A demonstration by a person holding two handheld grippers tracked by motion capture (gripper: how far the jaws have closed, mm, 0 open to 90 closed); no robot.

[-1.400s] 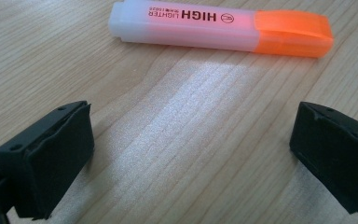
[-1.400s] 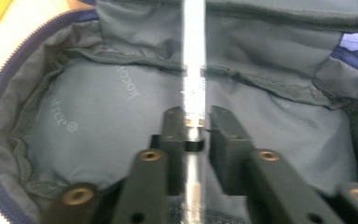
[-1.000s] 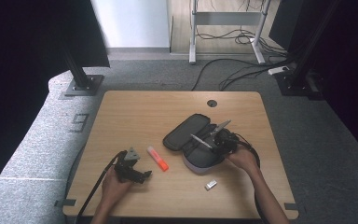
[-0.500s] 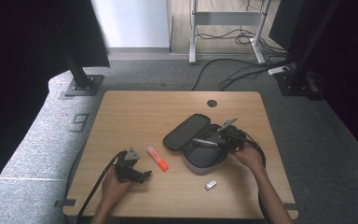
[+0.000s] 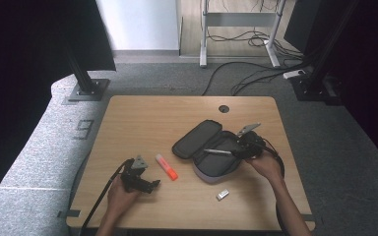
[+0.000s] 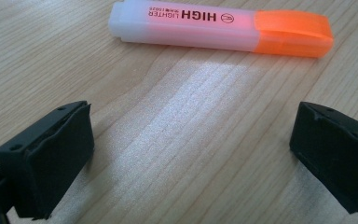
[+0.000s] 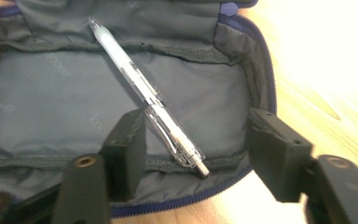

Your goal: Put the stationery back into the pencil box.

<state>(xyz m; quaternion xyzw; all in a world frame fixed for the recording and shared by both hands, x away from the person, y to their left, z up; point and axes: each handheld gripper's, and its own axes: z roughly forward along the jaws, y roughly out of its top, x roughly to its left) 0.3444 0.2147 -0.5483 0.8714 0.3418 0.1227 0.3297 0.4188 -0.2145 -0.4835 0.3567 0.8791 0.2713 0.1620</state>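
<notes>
A black pencil case (image 5: 204, 147) lies open right of the table's middle, showing its grey lining (image 7: 74, 93). A clear pen (image 7: 147, 98) rests slantwise inside it and also shows as a thin pen (image 5: 218, 152) in the high view. My right gripper (image 7: 198, 149) is open, its jaws standing on either side of the pen's clicker end; the left jaw is close to the pen, and I cannot tell if they touch. It sits at the case's right edge (image 5: 237, 151). An orange highlighter (image 6: 219, 28) lies just beyond my open, empty left gripper (image 6: 191, 144), low on the table (image 5: 152, 185).
A small white block (image 5: 222, 194) lies near the front edge, below the case. The highlighter (image 5: 166, 167) sits between the two hands. A round cable hole (image 5: 223, 108) marks the table's far side. Cables trail from both grippers off the front edge.
The right gripper has drawn slightly right toward the case's edge, and the pen now lies flat inside the case instead of angled above it. The left gripper has not moved.
</notes>
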